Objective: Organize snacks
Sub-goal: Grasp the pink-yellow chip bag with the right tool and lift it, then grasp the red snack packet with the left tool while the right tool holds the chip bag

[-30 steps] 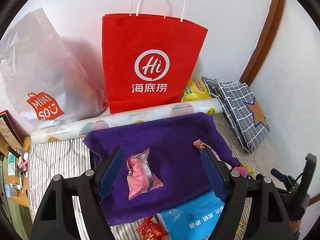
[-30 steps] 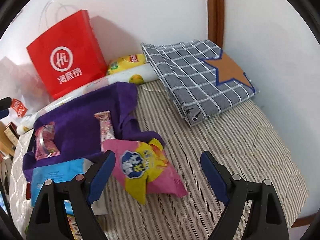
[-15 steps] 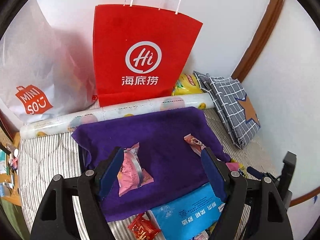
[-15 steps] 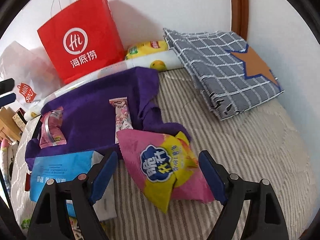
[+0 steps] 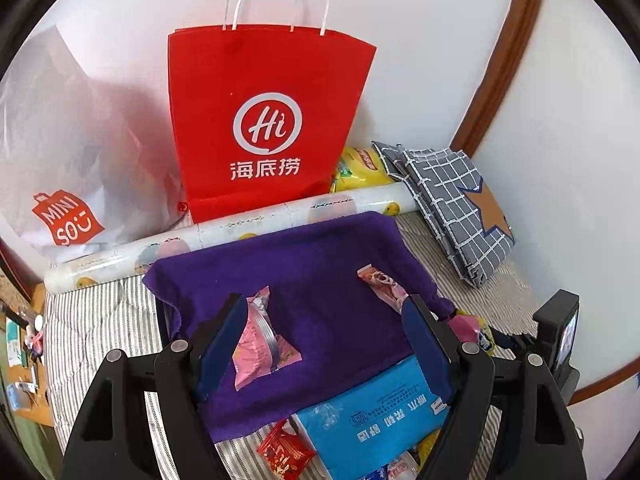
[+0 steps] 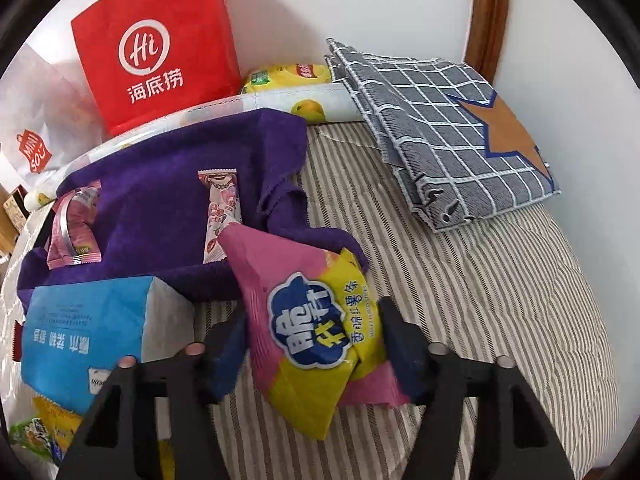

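Red paper bag (image 5: 268, 128) is displaying a white "Hi" logo above "海底捞". White plastic bag (image 5: 68, 152) is showing a red "MINISO" tag. Pink-and-yellow snack packet (image 6: 316, 328) is bearing "脆升升"; the blue pack's (image 5: 372, 424) print is reading upside down.

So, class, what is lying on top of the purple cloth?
On the purple cloth lie a pink snack packet and a slim pink wrapped bar. The pink and yellow chip bag covers its near corner, hiding whatever lies beneath.
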Demonstrator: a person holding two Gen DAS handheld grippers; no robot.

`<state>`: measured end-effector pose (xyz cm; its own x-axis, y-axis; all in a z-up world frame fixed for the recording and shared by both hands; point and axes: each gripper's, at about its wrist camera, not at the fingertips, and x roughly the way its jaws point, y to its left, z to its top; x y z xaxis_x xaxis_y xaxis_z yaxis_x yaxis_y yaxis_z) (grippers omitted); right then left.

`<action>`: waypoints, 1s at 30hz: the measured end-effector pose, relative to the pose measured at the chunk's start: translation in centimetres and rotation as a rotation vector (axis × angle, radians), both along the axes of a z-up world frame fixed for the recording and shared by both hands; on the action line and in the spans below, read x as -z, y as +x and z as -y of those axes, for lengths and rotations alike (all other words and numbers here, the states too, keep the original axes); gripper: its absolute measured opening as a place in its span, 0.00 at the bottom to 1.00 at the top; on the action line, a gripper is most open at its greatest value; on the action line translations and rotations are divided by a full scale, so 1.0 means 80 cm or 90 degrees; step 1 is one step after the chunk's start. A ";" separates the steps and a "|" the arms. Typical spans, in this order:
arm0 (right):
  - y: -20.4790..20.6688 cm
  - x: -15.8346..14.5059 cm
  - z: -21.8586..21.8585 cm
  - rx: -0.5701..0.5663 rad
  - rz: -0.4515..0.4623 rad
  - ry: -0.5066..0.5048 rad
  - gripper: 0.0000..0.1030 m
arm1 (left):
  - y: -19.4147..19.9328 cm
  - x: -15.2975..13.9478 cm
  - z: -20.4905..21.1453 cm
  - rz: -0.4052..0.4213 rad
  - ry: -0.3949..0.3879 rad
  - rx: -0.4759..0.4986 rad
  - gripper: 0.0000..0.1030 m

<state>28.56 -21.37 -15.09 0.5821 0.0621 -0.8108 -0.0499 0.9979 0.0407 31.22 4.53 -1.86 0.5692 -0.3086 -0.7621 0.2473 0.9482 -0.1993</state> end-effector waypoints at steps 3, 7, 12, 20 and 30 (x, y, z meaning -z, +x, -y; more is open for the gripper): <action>-0.011 -0.010 0.007 0.009 0.009 0.011 0.48 | -0.003 -0.003 -0.001 0.002 -0.003 0.001 0.77; -0.027 -0.030 0.012 0.020 0.026 0.016 0.47 | -0.007 -0.010 -0.001 0.008 -0.001 0.001 0.77; -0.048 -0.052 0.013 0.023 0.047 0.023 0.46 | -0.017 -0.023 -0.007 0.025 0.000 -0.005 0.77; -0.096 -0.087 0.007 0.018 0.087 0.031 0.46 | -0.037 -0.035 -0.018 0.033 -0.002 -0.025 0.77; -0.124 -0.087 -0.005 -0.003 0.093 0.040 0.46 | -0.092 0.037 -0.045 -0.041 0.026 -0.042 0.77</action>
<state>18.66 -21.01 -8.14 0.6928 0.1127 -0.7123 -0.0641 0.9934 0.0949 23.82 8.09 -4.86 0.5363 -0.2403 -0.8091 0.1714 0.9696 -0.1744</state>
